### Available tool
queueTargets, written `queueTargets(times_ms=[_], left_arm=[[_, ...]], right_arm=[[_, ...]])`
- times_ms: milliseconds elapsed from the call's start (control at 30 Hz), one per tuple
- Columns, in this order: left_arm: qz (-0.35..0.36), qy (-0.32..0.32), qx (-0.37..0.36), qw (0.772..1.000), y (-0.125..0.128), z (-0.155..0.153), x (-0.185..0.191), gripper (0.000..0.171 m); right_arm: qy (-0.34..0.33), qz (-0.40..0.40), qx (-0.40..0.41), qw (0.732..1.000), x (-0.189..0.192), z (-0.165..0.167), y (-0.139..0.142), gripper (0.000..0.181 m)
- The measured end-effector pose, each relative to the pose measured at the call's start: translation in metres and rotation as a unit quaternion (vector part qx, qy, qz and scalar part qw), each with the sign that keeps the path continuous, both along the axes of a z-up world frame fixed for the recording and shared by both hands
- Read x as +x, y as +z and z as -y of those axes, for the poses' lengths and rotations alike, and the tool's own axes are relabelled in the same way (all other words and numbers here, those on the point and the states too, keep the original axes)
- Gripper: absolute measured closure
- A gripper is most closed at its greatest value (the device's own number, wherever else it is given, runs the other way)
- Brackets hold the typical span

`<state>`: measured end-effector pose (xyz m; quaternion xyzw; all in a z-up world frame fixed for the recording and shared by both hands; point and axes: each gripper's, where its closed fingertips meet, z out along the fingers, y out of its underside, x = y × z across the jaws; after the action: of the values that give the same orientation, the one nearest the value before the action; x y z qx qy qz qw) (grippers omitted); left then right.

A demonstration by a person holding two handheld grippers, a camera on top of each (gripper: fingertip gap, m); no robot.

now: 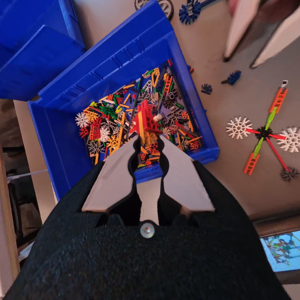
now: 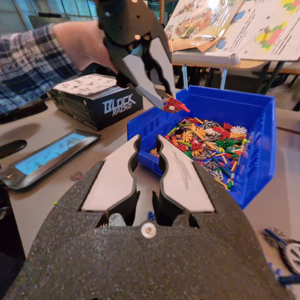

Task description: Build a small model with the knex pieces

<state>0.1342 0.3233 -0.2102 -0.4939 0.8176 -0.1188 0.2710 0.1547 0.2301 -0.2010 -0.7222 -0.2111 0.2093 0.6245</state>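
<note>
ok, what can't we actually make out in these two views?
- Left gripper: its grip on the red-yellow cluster is hidden by its own fingers in the left wrist view and motion-blurred in the right.
- Bin floor: buried under loose pieces.
- Wheel: cut off by the right edge, blurred.
- Tablet screen: blurred.

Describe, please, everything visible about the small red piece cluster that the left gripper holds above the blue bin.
The red piece cluster is a few plastic construction-toy parts joined together: red webbed connectors, a yellow-orange part and a small white knob. The left gripper pinches it at the fingertips. It hangs in the air over the blue bin, clear of the loose pieces below. Motion blur hides finer detail.
</note>
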Motion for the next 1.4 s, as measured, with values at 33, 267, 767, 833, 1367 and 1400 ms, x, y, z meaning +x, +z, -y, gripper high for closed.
queueTargets(times_ms=[33, 267, 767, 833, 1367, 1400], left_arm=[[0.002, -0.004, 0.005, 1.0, 0.001, 0.003, -0.003, 0.153], [0.014, -0.041, 0.021, 0.999, 0.002, 0.023, -0.011, 0.153], [0.029, -0.088, 0.068, 0.993, 0.004, 0.038, -0.01, 0.154], [0.032, -0.09, 0.07, 0.993, 0.004, 0.039, -0.008, 0.154], [0.012, -0.072, 0.083, 0.994, -0.004, 0.028, -0.006, 0.154], [0.014, -0.073, 0.083, 0.994, -0.004, 0.028, -0.005, 0.154]], right_arm=[[-0.001, -0.013, -0.012, 1.0, 0.001, -0.006, 0.0, 0.162], [-0.003, -0.047, -0.039, 0.998, 0.004, -0.033, 0.006, 0.161], [0.033, -0.086, -0.02, 0.996, -0.003, -0.039, 0.01, 0.168], [0.039, -0.082, -0.021, 0.996, -0.004, -0.04, 0.008, 0.171], [0.016, -0.006, 0.006, 1.0, -0.003, -0.047, 0.005, 0.173], [0.015, -0.009, 0.002, 1.0, -0.003, -0.048, 0.004, 0.173]])
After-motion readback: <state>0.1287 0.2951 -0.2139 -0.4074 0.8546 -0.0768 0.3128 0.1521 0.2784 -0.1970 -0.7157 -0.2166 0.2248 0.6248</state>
